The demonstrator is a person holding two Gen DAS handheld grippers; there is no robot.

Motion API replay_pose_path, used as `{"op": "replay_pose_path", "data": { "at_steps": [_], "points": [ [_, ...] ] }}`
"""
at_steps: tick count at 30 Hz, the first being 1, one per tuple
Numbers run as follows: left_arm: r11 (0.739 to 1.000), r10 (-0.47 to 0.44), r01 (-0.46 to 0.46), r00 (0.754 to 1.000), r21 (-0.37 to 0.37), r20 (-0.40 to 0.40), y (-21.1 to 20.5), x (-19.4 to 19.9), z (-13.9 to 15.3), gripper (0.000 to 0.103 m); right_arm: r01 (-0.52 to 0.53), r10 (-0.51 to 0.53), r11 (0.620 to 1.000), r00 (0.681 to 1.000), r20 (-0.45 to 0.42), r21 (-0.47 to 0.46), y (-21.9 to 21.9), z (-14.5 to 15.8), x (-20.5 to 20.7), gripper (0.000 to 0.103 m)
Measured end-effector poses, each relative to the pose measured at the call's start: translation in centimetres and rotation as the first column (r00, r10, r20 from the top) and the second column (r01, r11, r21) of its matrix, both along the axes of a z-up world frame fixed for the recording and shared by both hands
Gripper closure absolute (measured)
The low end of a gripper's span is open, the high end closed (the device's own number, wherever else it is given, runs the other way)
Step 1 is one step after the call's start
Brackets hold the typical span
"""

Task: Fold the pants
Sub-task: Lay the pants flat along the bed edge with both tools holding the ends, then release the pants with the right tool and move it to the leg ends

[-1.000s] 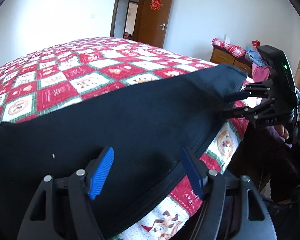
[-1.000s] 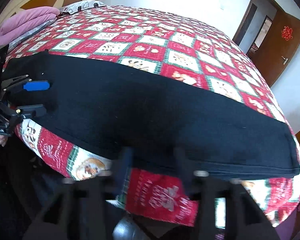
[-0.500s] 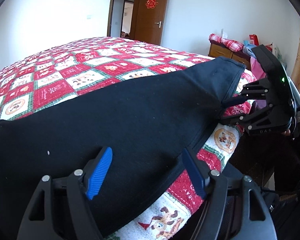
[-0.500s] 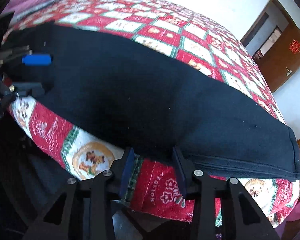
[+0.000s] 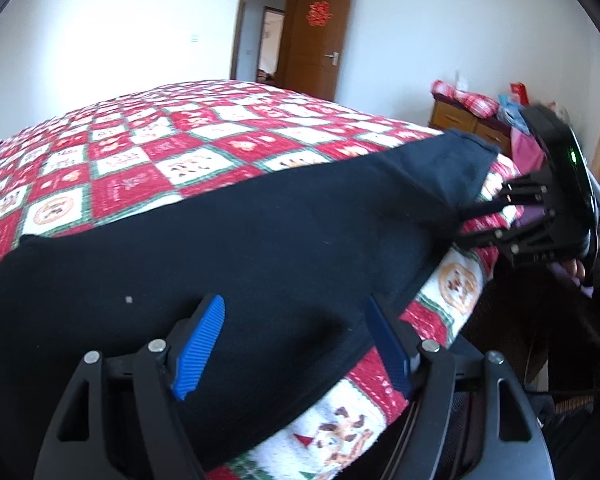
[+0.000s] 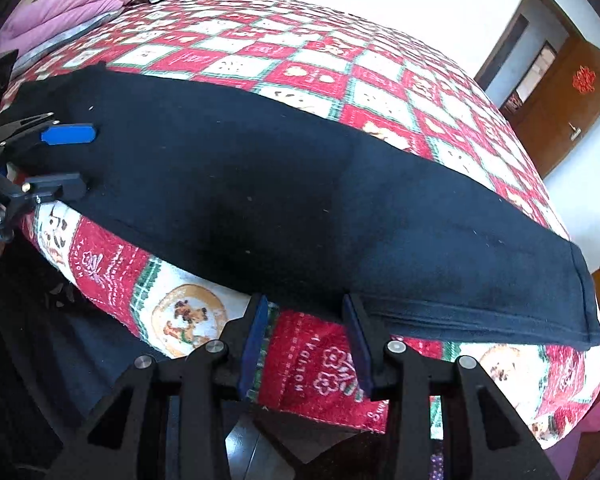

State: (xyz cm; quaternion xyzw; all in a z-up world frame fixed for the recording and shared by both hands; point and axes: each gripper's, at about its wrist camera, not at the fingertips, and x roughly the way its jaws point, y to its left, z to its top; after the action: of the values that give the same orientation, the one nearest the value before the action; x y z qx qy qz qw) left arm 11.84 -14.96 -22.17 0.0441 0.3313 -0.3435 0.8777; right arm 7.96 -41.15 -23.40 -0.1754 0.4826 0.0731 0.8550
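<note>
Black pants (image 6: 300, 200) laid in a long band along the near edge of the bed, over a red, white and green checked quilt (image 5: 148, 168); near hem just over the drop of the mattress.

Left gripper (image 5: 296, 344) held low over the cloth, jaws spread wide, blue pads (image 5: 200, 344) apart with nothing between; seen from the right wrist at the far end of the pants (image 6: 64, 156), upper finger above the cloth, lower one at its edge.

Right gripper (image 6: 306, 344) low at the bed's side, aimed at the hem, jaws parted, tips at the edge of the fabric and not clamped; from the left wrist (image 5: 472, 224) reaching in at the other end, green light lit on its body.

Readable on the quilt: "HOLIDAY" (image 6: 304, 364); red paper emblem on the brown door (image 5: 318, 14), characters unclear.
</note>
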Motion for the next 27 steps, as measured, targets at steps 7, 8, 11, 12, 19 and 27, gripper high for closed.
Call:
{"op": "replay_pose_path", "data": {
  "at_steps": [7,8,11,12,19,27],
  "points": [
    [0.999,0.029,-0.030,0.999,0.044,0.023,0.6,-0.1,-0.8,0.026,-0.022,0.021,0.999,1.000,-0.009,-0.024,0.5,0.2,-0.2,0.062],
    [0.999,0.019,-0.020,0.999,0.049,0.026,0.5,-0.2,-0.9,0.021,-0.017,0.017,1.000,1.000,-0.011,-0.016,0.4,0.4,-0.3,0.062],
    [0.996,-0.031,0.028,0.999,0.084,0.034,-0.3,-0.8,-1.4,0.008,0.039,-0.039,0.999,0.999,-0.006,0.000,-1.0,0.7,0.1,0.062],
    [0.994,-0.037,0.031,0.998,0.107,0.050,-0.6,-1.1,-1.5,0.007,0.060,-0.060,0.998,0.998,-0.008,0.010,-1.6,0.6,0.3,0.062],
    [0.993,-0.052,0.043,0.996,0.109,0.075,-0.5,-1.8,-1.2,0.005,0.103,-0.103,0.986,0.995,-0.009,0.134,-4.3,2.2,0.2,0.062],
    [0.991,0.135,-0.134,0.988,-0.012,0.070,3.0,0.3,-0.1,0.005,0.405,-0.448,0.866,0.889,0.092,0.293,-14.6,5.4,-0.1,0.062]
  ]
}}
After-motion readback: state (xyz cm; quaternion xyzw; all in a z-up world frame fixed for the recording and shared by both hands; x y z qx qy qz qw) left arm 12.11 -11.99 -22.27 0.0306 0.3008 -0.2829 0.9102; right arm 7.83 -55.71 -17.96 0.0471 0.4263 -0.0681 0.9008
